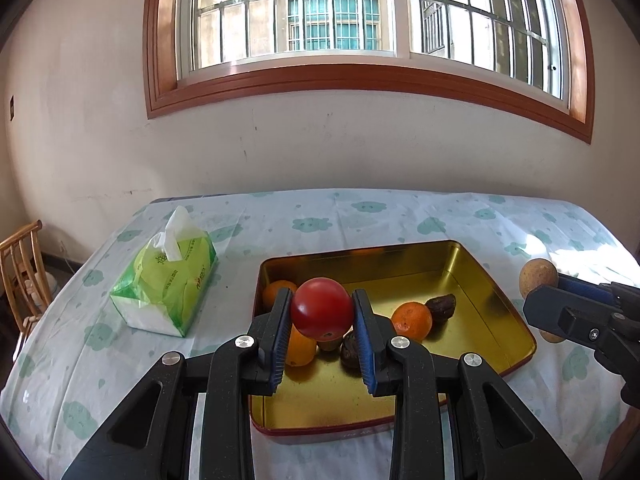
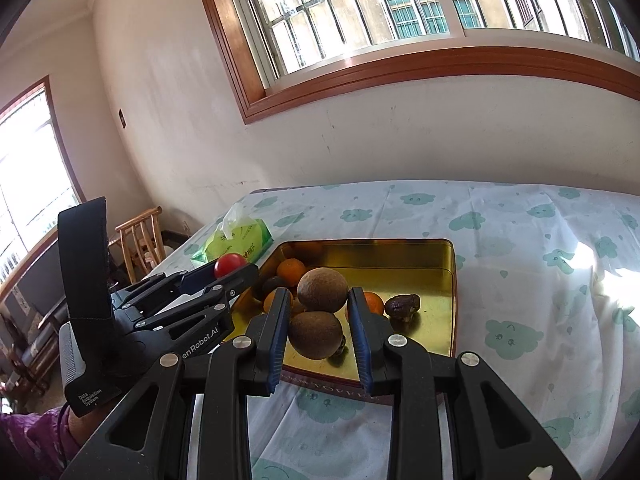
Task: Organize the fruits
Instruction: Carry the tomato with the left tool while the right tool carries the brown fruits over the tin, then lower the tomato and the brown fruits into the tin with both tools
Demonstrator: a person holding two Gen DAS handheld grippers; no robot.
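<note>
Over gold tin (image 1: 500, 304) — L gripper (image 1: 322, 314) clamps tomato (image 1: 322, 308); R gripper (image 2: 319, 316) clamps brown fruit (image 2: 322, 290).

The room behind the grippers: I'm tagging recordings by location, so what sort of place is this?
Most likely a lived-in home, perhaps a dining room. A table under a cloud-print cloth holds a tissue pack and a gold tin of fruit, with a barred wood-framed window and a wooden chair nearby.

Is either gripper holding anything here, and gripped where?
Left gripper clamps the red fruit by its sides. Right gripper pinches two brown fruits at their sides.
</note>
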